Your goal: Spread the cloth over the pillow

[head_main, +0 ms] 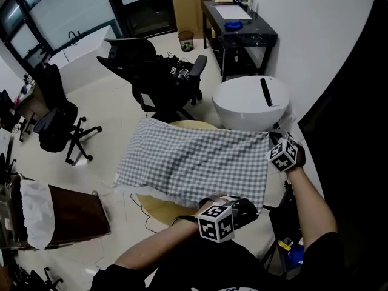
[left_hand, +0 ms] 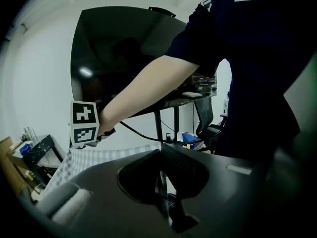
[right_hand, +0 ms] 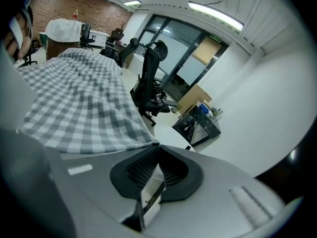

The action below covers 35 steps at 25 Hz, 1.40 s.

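The left claw [left_hand: 159, 151] is pinched shut on the near edge of the checked cloth [head_main: 188, 159], low in the middle of the head view. The right claw [right_hand: 156, 145] is likewise closed on a corner of it, at the right edge. Between the two the near hem runs fairly straight, and the cloth spreads away toward the upper left, covering most of a round yellow desk [head_main: 159, 211], whose rim shows below it. No pillow can be made out; it probably lies under the cloth. The step in hand looks like laying the cloth down over it. The next move calls for lowering both corners evenly, keeping the hem taut so that no fold forms, then opening the claws once the cloth rests flat.
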{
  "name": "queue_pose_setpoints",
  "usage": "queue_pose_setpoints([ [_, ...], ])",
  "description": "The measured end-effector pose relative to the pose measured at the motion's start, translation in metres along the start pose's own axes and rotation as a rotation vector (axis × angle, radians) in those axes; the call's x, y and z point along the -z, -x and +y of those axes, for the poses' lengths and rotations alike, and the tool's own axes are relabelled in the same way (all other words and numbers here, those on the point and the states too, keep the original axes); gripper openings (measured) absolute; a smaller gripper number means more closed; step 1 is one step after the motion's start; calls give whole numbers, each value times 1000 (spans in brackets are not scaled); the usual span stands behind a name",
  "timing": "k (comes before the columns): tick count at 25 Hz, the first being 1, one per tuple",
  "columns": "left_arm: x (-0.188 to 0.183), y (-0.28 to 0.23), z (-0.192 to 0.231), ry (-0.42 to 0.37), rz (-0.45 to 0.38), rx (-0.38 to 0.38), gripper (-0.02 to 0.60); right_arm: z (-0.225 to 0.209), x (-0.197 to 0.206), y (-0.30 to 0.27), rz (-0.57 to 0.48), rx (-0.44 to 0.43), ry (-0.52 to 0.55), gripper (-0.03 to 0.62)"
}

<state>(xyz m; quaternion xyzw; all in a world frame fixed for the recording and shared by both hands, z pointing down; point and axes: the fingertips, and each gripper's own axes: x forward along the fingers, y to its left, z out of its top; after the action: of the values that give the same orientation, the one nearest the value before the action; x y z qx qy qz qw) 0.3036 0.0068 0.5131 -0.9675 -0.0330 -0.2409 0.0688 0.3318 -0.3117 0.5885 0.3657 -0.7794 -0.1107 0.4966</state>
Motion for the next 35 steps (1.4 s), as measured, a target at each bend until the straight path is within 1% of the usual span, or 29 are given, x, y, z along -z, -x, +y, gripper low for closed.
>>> queue_pose_setpoints([
  [4, 14, -26, -6, 18, 36, 59, 0, 20, 21, -13, 37, -62, -19, 17],
  [8, 36, -39, -4, 58, 73, 76, 0, 41, 36, -29, 70, -132, -57, 68],
  [11, 42, -38, -2, 88, 72, 70, 0, 55, 41, -33, 74, -168, -77, 114],
  [13, 42, -34, 1, 91, 68, 58, 0, 58, 38, -30, 44, -176, -105, 120],
  [15, 41, -28, 9, 93, 60, 32, 0, 57, 29, -20, -12, -171, -144, 123],
  [19, 40, -9, 29, 87, 56, -31, 0, 57, 1, 26, -180, -161, -264, 124],
  [21, 40, 2, 39, 77, 56, -55, 0, 66, -11, 56, -259, -164, -298, 127],
  [22, 41, 7, 45, 71, 55, -66, 0, 73, -15, 70, -289, -166, -296, 129],
  [24, 41, 18, 54, 62, 52, -81, 0, 88, -19, 97, -315, -167, -259, 130],
  [27, 41, 31, 63, 51, 41, -89, 0, 111, -17, 130, -296, -143, -171, 130],
  [29, 39, 38, 69, 46, 29, -91, 0, 125, -17, 149, -283, -138, -173, 130],
  [31, 38, 44, 74, 39, 22, -93, 0, 143, -19, 167, -295, -164, -244, 133],
  [35, 32, 51, 75, 15, 12, -76, 0, 182, -36, 190, -359, -255, -433, 140],
])
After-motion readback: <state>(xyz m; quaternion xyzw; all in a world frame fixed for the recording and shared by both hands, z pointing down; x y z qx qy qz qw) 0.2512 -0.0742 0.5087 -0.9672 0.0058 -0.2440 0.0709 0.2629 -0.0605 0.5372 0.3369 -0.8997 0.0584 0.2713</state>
